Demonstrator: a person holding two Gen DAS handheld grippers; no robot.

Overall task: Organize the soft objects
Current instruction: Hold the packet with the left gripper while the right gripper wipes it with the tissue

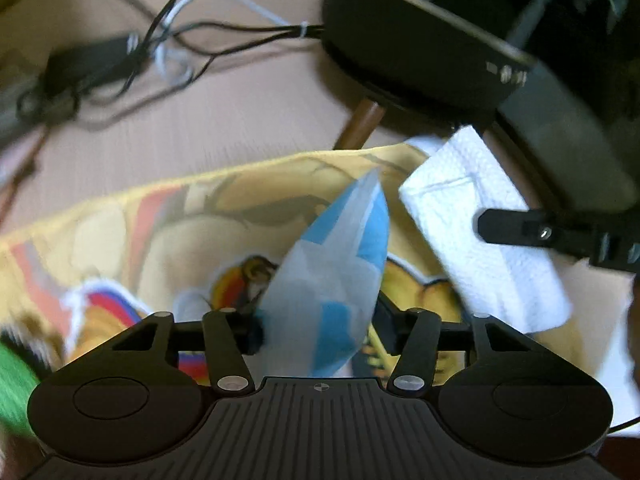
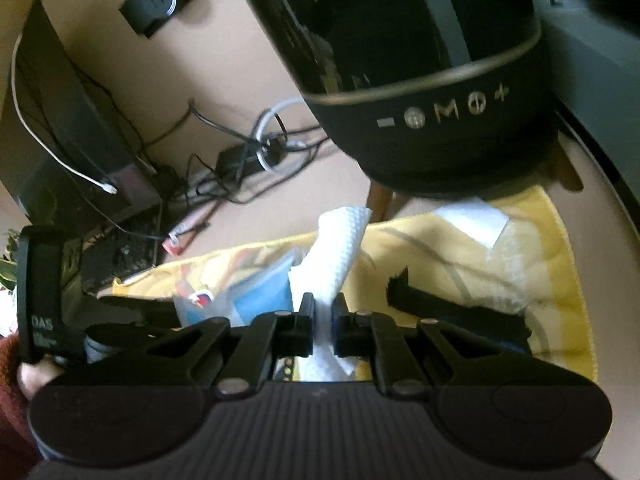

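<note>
My left gripper (image 1: 320,320) is shut on a soft blue and white packet (image 1: 332,264), which stands up on edge between its fingers. Under it lies a yellow printed cloth (image 1: 168,216). My right gripper (image 2: 323,314) is shut on a white paper towel (image 2: 340,240) that sticks up above the same yellow cloth (image 2: 520,240). The left wrist view has the paper towel (image 1: 480,232) at the right, with a black finger (image 1: 508,228) of the right gripper against it. The right wrist view shows the packet (image 2: 260,296) just left of the towel.
A black round appliance (image 2: 440,80) with a gold band stands on wooden legs (image 1: 360,124) right behind the cloth. Tangled cables (image 2: 260,152) and a dark adapter lie on the beige floor beyond. A black strip (image 2: 452,308) rests on the cloth. Something green (image 1: 14,380) shows at the left edge.
</note>
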